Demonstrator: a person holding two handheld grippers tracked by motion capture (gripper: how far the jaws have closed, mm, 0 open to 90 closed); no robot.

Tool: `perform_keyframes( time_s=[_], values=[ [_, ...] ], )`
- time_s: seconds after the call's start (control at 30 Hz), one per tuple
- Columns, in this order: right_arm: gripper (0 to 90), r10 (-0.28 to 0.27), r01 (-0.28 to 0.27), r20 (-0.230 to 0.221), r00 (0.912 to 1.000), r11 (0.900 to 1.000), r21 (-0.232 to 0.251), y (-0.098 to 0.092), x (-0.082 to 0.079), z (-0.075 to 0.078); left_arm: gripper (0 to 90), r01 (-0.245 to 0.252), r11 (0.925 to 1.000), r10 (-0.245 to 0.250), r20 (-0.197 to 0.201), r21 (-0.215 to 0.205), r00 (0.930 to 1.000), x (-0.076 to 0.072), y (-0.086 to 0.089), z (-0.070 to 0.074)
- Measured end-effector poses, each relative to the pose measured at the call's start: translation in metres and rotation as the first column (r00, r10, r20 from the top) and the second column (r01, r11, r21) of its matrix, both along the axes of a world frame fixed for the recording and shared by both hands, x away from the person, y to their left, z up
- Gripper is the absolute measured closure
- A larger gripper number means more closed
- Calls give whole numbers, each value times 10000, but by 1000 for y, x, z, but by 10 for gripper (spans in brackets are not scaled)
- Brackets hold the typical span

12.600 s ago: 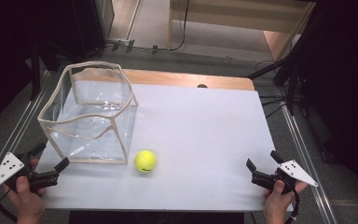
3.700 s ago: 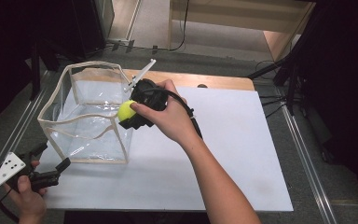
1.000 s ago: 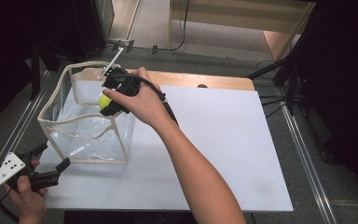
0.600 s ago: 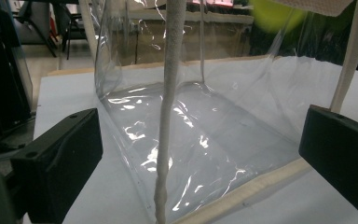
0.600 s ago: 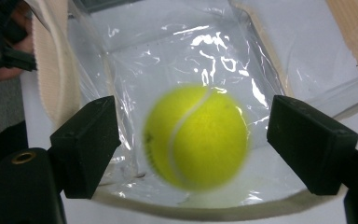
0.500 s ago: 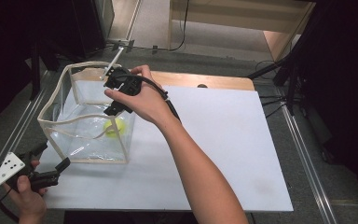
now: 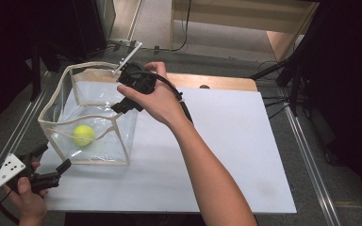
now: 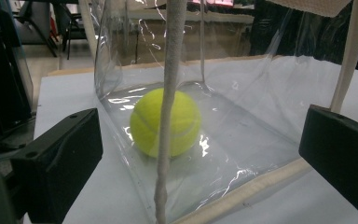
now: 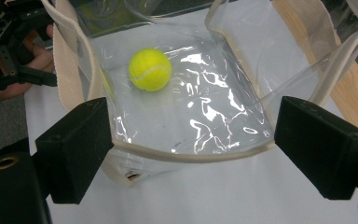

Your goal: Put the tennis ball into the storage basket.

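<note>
yellow-green and fuzzy, the round tennis ball (image 7: pixel 83 134) rests on the floor of the clear plastic open-topped tote with cream fabric trim (image 7: pixel 56 125), toward its near-left corner as we see it in the high view. through the left gripper view we see the ball (image 8: pixel 166 122) behind the transparent wall, with a cream corner seam of the tote (image 8: pixel 279 116) running straight up in front of it. in the right gripper view the ball (image 9: pixel 149 69) lies free on the glossy bottom of the tote (image 9: pixel 186 155), touching nothing but that floor.

our right gripper (image 7: pixel 118 98) hangs above the tote's far-right side, angled down into the opening. its jaws have just been opening, and they stand spread with nothing between them; the ball sits well below and apart from them.

our left gripper (image 7: pixel 52 163) is held low at the near-left edge of the white tabletop (image 7: pixel 226 155), just beside the tote's near wall and pointing at it. its jaws are spread, and neither pad touches the plastic. the tote stands upright on the tabletop's left part, its rim a little wavy.
</note>
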State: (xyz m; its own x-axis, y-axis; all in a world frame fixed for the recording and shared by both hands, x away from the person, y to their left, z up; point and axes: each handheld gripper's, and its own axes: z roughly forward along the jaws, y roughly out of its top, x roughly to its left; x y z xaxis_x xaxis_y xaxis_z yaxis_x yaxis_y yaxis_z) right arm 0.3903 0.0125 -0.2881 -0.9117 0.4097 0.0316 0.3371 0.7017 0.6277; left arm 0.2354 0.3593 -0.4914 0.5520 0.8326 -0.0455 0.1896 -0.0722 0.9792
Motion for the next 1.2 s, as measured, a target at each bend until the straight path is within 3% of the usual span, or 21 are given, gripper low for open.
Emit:
perform_keyframes(
  time_s=[0.43, 1.2],
  values=[
    [101, -76, 76, 79, 9999, 9999, 69, -18, -10, -3, 0, -8, 10000, 8, 1, -37, 10000, 0, -1, 0],
    [101, -238, 237, -175, 9996, 9997, -57, -33, -22, -39, 0, -5, 10000, 5, -1, -22, 10000, 0, -1, 0]
  ],
)
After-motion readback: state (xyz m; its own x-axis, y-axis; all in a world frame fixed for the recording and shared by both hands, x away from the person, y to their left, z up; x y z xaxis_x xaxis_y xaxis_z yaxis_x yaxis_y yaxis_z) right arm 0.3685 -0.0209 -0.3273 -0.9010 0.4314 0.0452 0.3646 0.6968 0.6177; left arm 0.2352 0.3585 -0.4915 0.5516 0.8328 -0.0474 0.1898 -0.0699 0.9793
